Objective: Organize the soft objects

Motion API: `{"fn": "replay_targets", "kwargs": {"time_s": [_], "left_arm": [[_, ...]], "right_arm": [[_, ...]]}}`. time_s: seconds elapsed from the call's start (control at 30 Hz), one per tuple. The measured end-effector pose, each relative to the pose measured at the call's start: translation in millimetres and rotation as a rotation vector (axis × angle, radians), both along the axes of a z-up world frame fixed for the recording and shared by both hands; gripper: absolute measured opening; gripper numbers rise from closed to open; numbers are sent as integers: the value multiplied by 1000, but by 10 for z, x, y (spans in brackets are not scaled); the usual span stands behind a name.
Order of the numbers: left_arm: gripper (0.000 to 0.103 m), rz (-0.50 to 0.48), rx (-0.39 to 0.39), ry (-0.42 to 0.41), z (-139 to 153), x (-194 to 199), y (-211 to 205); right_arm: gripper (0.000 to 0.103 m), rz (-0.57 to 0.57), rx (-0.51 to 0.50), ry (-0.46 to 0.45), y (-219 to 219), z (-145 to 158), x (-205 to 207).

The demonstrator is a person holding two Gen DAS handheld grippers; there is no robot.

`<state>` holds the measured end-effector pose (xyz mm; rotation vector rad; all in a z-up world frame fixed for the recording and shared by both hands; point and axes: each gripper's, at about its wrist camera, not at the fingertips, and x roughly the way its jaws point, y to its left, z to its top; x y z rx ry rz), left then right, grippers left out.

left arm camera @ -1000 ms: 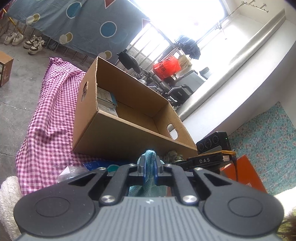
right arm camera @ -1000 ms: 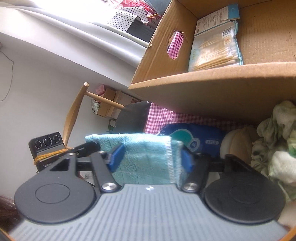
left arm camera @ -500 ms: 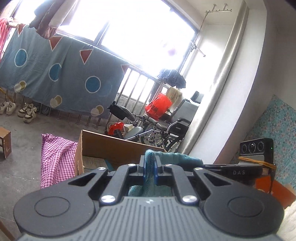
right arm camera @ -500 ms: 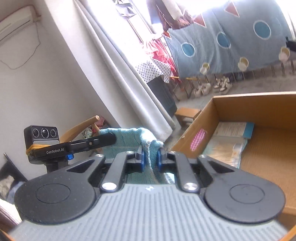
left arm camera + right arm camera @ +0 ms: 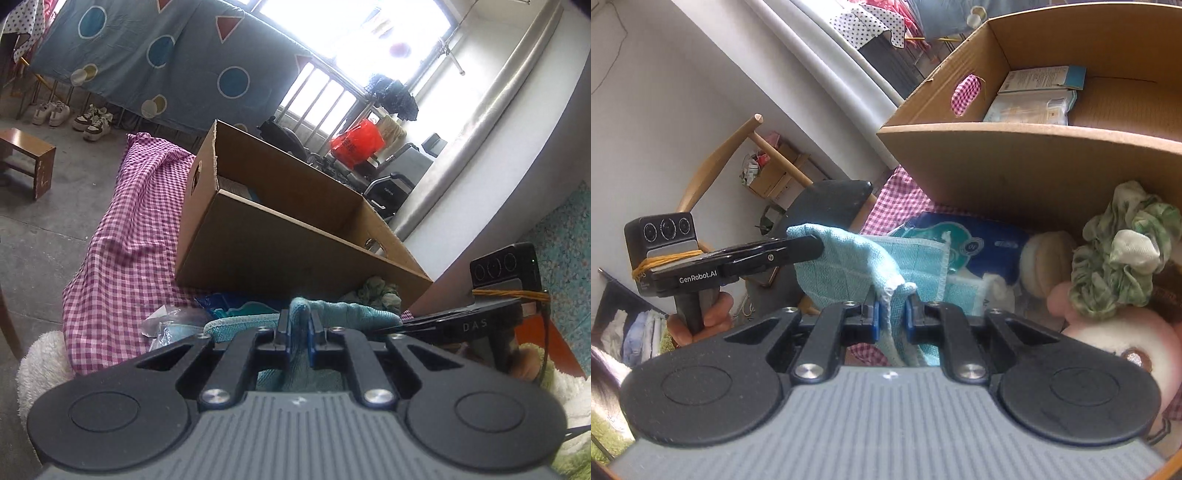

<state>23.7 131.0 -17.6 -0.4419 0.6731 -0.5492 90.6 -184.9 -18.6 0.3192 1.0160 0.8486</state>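
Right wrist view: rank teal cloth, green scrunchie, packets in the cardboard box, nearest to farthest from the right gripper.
1. Teal cloth: pinched between the right gripper fingers, centre.
2. Green scrunchie: to the right, on the pile in front of the cardboard box.
3. Packets: inside the box, upper right, beyond its near wall.

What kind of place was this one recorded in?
Probably a lived-in home room, not a lab: shoes lined up along the floor, a patterned sheet hung by the window, and a wheelchair parked behind the cardboard box.

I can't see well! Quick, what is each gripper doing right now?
Left gripper: shut on the teal cloth.
Right gripper: shut on the same teal cloth.
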Motion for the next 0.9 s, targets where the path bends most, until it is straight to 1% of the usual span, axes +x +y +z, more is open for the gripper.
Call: {"fn": "replay_targets", "kwargs": {"time_s": [0.07,0.13,0.17,0.23,0.3,0.33,0.37,0.43,0.47,0.5,0.53,0.57,0.63,0.67,0.73,0.77,0.83,0.9], "left_arm": [[9,11,-15,10,33,79,41],[9,25,5,17,126,225,30],[9,31,6,15,193,297,24],[9,33,-5,-33,390,422,13],[9,36,28,-121,608,459,-45],[9,39,51,-159,678,462,-75],[9,47,92,-219,762,452,-130],[9,54,145,-306,831,398,-222],[9,50,165,-324,818,366,-265],[9,44,181,-325,772,344,-307],[9,39,195,-310,698,325,-341],[9,28,210,-282,597,300,-375],[9,9,229,-212,385,243,-414],[9,-4,220,-169,276,204,-410],[9,-15,202,-114,149,116,-396],[9,-15,196,-96,99,52,-370],[9,-9,176,-79,71,-22,-337],[9,0,149,-63,53,-37,-264]], "right_arm": [[11,-13,18,50,14,-8,54],[11,-29,38,81,11,18,165],[11,-34,43,80,19,54,244],[11,-46,49,58,40,212,377],[11,-66,49,-13,56,414,470],[11,-78,35,-90,72,558,498],[11,-85,19,-156,92,672,502],[11,-88,14,-255,121,843,493],[11,-86,4,-306,133,896,472],[11,-83,-9,-350,146,915,431],[11,-70,-35,-404,160,901,378],[11,-55,-60,-426,176,847,332],[11,-25,-121,-416,176,665,280],[11,-13,-146,-382,181,540,261],[11,15,-168,-279,185,301,198],[11,25,-168,-235,177,206,164],[11,50,-157,-175,173,109,87],[11,57,-134,-129,152,96,65]]}}
